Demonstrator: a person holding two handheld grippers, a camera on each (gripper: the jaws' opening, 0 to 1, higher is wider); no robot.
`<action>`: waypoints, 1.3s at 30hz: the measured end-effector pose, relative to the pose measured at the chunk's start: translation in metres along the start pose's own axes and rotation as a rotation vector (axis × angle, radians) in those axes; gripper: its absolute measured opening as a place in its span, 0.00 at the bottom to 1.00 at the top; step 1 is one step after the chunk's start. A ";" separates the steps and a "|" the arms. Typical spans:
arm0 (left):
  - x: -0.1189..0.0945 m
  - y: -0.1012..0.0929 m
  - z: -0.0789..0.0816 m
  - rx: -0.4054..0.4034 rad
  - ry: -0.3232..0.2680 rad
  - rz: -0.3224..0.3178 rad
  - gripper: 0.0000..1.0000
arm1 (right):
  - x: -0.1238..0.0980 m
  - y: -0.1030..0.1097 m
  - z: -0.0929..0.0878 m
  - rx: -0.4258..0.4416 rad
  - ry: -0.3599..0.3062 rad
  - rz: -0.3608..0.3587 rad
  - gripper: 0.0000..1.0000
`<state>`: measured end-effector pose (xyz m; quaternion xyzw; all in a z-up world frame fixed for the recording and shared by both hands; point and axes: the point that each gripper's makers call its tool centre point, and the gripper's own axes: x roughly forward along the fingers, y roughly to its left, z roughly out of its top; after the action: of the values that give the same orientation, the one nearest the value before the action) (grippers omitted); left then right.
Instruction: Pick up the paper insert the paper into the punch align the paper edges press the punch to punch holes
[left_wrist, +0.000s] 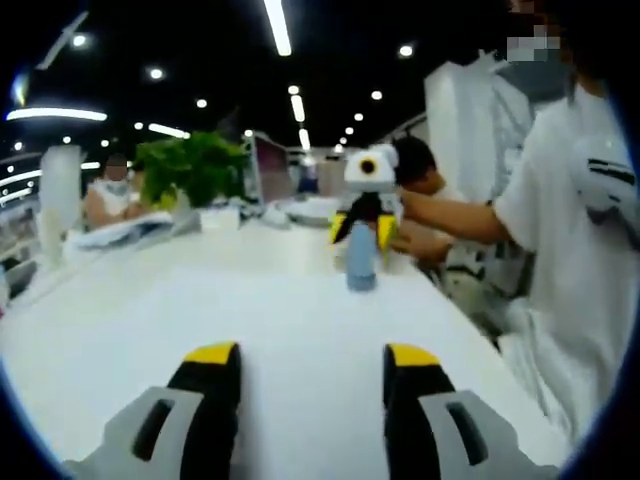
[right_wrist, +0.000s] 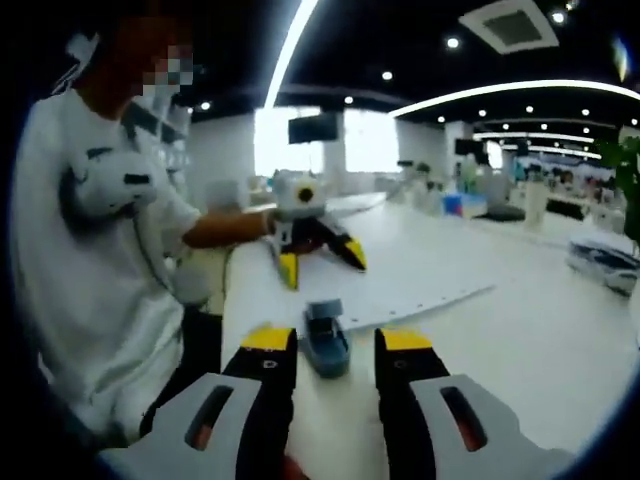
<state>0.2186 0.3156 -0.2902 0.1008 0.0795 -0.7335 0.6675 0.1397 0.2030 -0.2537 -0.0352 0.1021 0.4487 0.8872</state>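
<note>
Facing each other across the white counter (left_wrist: 300, 320), the two grippers stand open and empty: one left gripper (left_wrist: 311, 365) and one right gripper (right_wrist: 327, 350), each with two yellow-tipped black fingers (left_wrist: 212, 380) set apart. One blue punch (right_wrist: 325, 338) sits on the counter near the edge where the person (right_wrist: 95, 260) in a white shirt stands; in the right gripper view it lies just ahead of and between that gripper's fingers (right_wrist: 268, 372), not touching them. In the left gripper view the same punch (left_wrist: 361, 258) stands at the counter's far end, directly below the right gripper (left_wrist: 366, 205). One sheet of paper (right_wrist: 400, 290) lies flat on the counter just beyond the punch, a row of small holes along its near edge. One green plant (left_wrist: 192, 165) stands at the far left corner.
</note>
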 end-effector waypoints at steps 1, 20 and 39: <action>0.000 -0.001 0.009 -0.017 -0.039 -0.001 0.57 | -0.006 -0.002 0.005 -0.007 -0.018 -0.053 0.33; 0.111 -0.059 0.041 0.046 0.023 -0.092 0.49 | -0.081 -0.001 0.036 0.090 -0.230 -0.636 0.30; 0.123 -0.065 0.032 0.046 -0.024 -0.101 0.36 | -0.064 -0.008 0.015 0.123 -0.194 -0.663 0.29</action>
<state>0.1420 0.1950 -0.2913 0.1033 0.0594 -0.7690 0.6280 0.1112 0.1504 -0.2261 0.0301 0.0271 0.1306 0.9906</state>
